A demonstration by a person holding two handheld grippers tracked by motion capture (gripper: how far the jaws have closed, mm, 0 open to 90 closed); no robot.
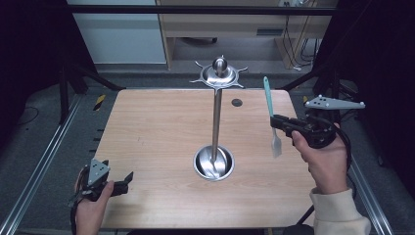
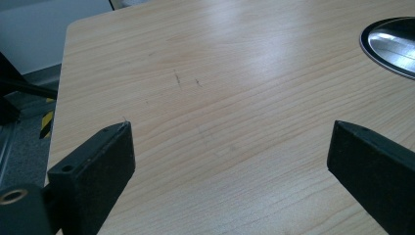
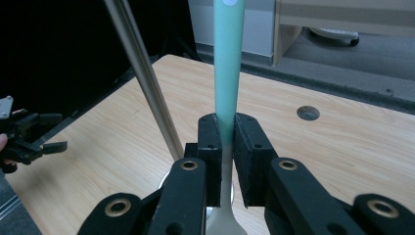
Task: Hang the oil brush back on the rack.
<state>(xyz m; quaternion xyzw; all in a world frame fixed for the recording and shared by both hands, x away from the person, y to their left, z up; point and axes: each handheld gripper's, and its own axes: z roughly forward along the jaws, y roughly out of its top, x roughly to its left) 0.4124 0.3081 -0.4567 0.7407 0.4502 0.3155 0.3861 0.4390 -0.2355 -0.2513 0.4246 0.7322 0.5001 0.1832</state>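
Note:
A tall steel rack stands mid-table: a thin pole [image 1: 216,122] rising from a round base [image 1: 214,163] to a crown of hooks [image 1: 219,73]. My right gripper [image 1: 280,122] hovers to its right, shut on a spatula [image 1: 272,117] with a teal handle and a pale blade hanging down. The right gripper view has the jaws [image 3: 226,132] clamped where the teal handle [image 3: 227,73] meets the blade neck, with the pole [image 3: 142,73] just to the left. My left gripper [image 1: 128,177] rests open at the table's front left corner; its jaws [image 2: 231,129] stand wide apart over bare wood.
The wooden table [image 1: 156,127] has a small dark hole [image 1: 237,102] near its far edge. The rack's base [image 2: 391,44] lies to the right of the left gripper. Metal rails run along both sides of the table, and a desk with cables stands behind.

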